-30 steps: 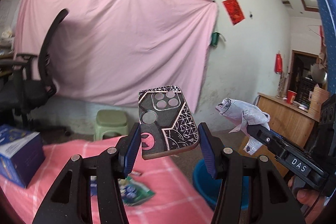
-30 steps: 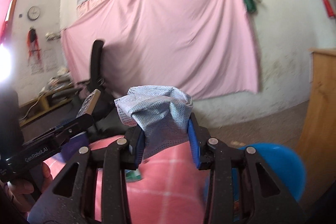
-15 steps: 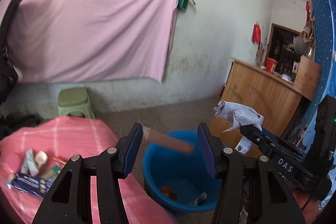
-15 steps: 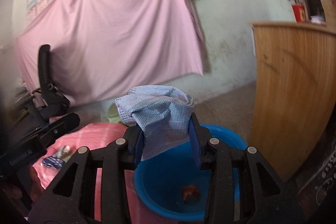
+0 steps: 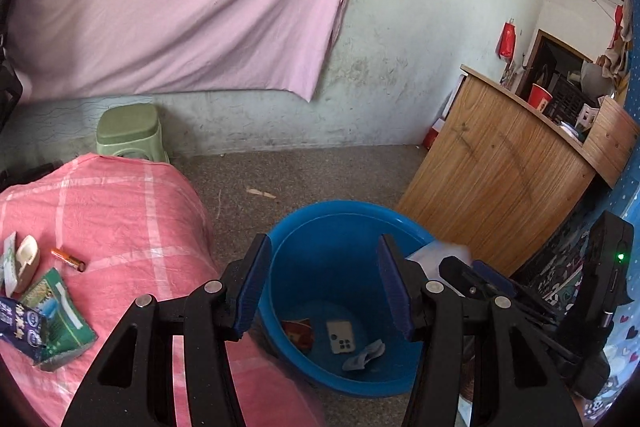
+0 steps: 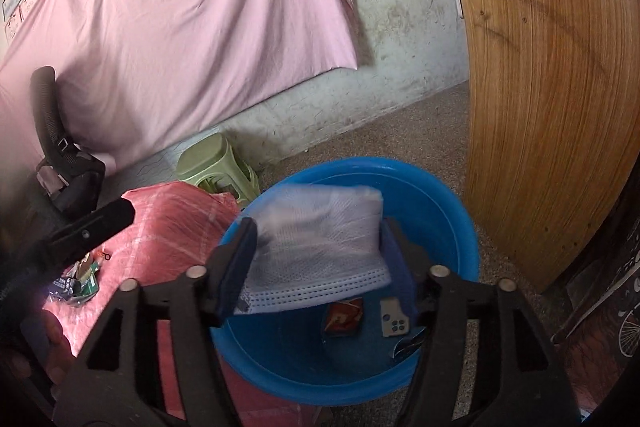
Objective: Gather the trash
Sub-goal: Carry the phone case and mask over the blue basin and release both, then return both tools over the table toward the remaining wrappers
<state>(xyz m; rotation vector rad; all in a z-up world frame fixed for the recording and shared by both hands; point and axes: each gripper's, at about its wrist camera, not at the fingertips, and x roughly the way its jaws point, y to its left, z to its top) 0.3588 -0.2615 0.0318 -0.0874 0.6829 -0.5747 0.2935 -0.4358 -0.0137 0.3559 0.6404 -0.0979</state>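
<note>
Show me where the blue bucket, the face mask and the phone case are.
blue bucket [image 5: 340, 215]: left wrist view, far inner wall below the rim.
face mask [image 6: 320, 247]: right wrist view, middle of its mesh face.
phone case [image 5: 340, 336]: left wrist view, centre of its back.

Phone case [image 5: 340, 336] in bucket [image 5: 304, 227], seemingly flat

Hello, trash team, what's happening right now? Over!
Left hand-held gripper empty, open over blue bucket. Right hand-held gripper opening, face mask between the jaws above bucket. Phone case already inside. Nothing blocking.
</note>
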